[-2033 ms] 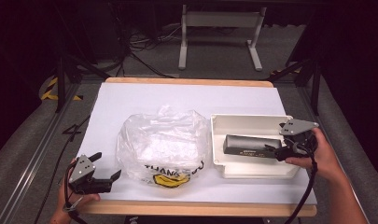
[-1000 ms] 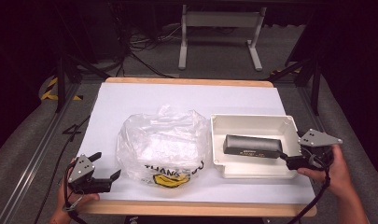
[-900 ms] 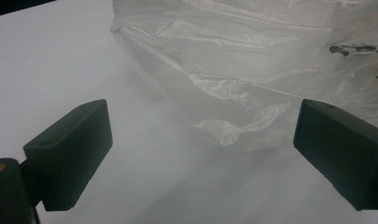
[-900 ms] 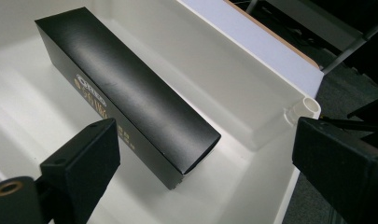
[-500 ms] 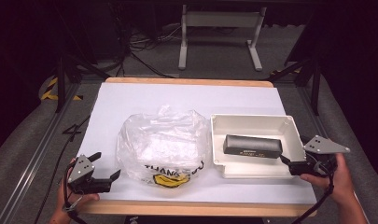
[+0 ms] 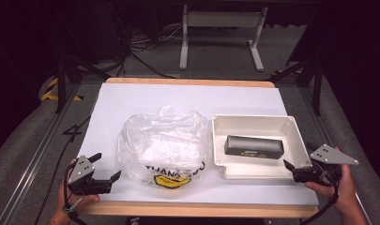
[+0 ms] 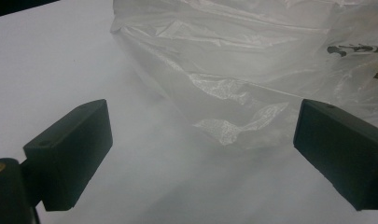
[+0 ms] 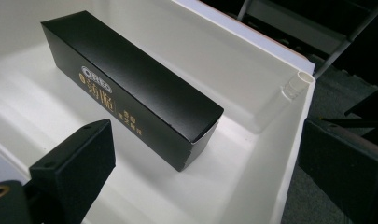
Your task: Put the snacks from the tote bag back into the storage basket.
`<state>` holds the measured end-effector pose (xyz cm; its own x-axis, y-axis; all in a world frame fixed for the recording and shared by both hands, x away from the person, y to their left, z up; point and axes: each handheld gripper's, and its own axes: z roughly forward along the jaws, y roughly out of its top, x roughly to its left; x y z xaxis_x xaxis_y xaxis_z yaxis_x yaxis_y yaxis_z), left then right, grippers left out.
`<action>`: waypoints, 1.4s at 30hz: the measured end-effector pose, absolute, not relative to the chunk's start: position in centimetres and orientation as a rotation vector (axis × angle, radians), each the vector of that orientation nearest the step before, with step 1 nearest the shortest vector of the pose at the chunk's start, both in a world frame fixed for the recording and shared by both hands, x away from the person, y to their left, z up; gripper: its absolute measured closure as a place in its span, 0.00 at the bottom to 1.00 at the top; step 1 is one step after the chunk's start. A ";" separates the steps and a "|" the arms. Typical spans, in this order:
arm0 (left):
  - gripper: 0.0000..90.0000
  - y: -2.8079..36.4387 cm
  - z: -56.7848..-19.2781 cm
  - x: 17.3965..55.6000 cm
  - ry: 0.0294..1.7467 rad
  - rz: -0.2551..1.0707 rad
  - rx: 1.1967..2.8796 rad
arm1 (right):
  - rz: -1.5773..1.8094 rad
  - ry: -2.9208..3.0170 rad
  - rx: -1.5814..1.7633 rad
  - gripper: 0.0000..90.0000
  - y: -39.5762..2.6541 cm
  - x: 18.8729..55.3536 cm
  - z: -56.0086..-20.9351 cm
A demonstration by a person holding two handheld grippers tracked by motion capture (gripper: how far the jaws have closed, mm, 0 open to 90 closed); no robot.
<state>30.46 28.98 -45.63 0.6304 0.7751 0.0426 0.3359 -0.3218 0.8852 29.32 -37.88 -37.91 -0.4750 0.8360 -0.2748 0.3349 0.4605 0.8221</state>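
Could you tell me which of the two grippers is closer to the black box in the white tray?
The right gripper, at the tray's near right corner beside the black box; the left gripper sits across the table, beyond the plastic bag.

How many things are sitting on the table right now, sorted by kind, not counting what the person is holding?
Clear plastic bag: 1
White tray: 1
Black box, lying inside the tray: 1
Total: 3
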 end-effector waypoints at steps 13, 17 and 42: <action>0.06 29.0 -45.7 30.6 0.885 0.591 1.906 | 0.998 1.910 1.024 0.04 -38.8 28.4 -40.2; 0.06 29.0 -45.7 30.8 0.888 0.585 1.900 | 1.028 1.868 1.047 0.04 -39.1 28.2 -41.0; 0.06 29.3 -45.5 31.2 0.896 0.594 1.854 | 1.069 1.802 1.104 0.04 -39.5 28.0 -43.9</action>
<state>31.20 29.32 -45.46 0.6123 0.7904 0.0184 0.3245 -0.2724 0.9058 28.03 -39.55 -43.88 -0.3433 0.9236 -0.1705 0.2933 0.2778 0.9148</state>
